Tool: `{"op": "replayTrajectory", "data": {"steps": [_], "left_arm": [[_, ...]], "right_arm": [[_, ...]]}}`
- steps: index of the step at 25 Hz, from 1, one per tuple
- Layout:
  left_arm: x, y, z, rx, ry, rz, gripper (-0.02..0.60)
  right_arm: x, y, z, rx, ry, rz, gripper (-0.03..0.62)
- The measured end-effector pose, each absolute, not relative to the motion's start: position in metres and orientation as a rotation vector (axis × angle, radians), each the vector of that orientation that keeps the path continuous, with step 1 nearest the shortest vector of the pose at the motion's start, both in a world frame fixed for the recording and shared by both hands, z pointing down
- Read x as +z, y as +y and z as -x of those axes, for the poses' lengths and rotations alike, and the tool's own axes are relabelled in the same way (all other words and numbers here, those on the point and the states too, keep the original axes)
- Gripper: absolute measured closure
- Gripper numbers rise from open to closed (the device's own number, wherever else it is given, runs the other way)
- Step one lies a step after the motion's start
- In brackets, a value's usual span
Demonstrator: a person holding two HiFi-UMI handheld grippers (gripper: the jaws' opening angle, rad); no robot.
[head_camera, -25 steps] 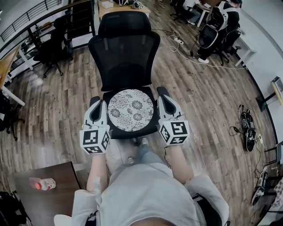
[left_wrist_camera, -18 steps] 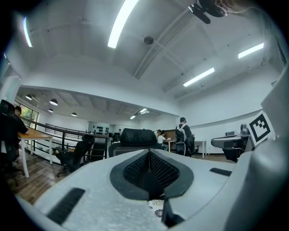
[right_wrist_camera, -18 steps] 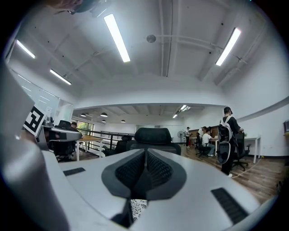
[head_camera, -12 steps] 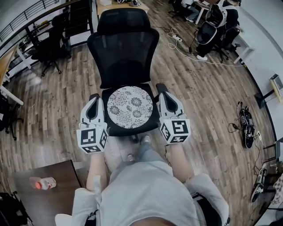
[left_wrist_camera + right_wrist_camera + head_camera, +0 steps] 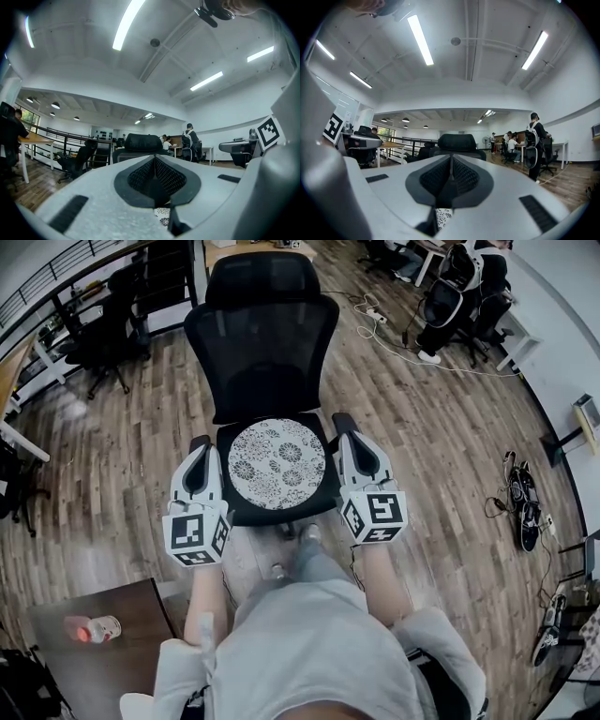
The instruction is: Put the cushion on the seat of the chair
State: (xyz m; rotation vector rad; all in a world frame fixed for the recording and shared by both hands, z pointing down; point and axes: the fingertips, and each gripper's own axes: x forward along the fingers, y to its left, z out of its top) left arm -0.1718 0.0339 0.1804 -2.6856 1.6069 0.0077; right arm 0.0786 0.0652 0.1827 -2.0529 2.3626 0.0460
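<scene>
A round white cushion [image 5: 277, 463] printed with dark flowers lies flat on the black seat [image 5: 272, 514] of a mesh-backed office chair [image 5: 262, 352]. My left gripper [image 5: 201, 448] sits level just off the cushion's left edge. My right gripper [image 5: 345, 439] sits the same way off its right edge. In each gripper view the black pads meet along a thin seam with nothing between them: left gripper [image 5: 154, 161], right gripper [image 5: 451, 159]. A sliver of the cushion's pattern shows below the jaws [image 5: 162, 215] [image 5: 443, 216]. The chair's headrest rises straight ahead.
A brown table corner [image 5: 122, 615] with a bottle [image 5: 89, 628] is at the lower left. Another office chair [image 5: 108, 338] stands by a railing at the far left. Cables [image 5: 394, 334] and shoes [image 5: 522, 512] lie on the wooden floor at right. People sit at desks [image 5: 459, 287] far back.
Nothing has been gripped or let go. The cushion stays on the seat with both grippers beside it. Only the view has shifted slightly.
</scene>
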Motion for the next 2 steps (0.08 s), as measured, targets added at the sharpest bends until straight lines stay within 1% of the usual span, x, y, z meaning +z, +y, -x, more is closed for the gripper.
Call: {"op": "replayTrajectory", "data": {"steps": [2], "left_arm": [[0.1804,0.0321,0.1722,0.013,1.612,2.686,0.569]], "right_arm": [[0.1823,0.063,-0.079,0.047,2.361,2.051,0.572]]}}
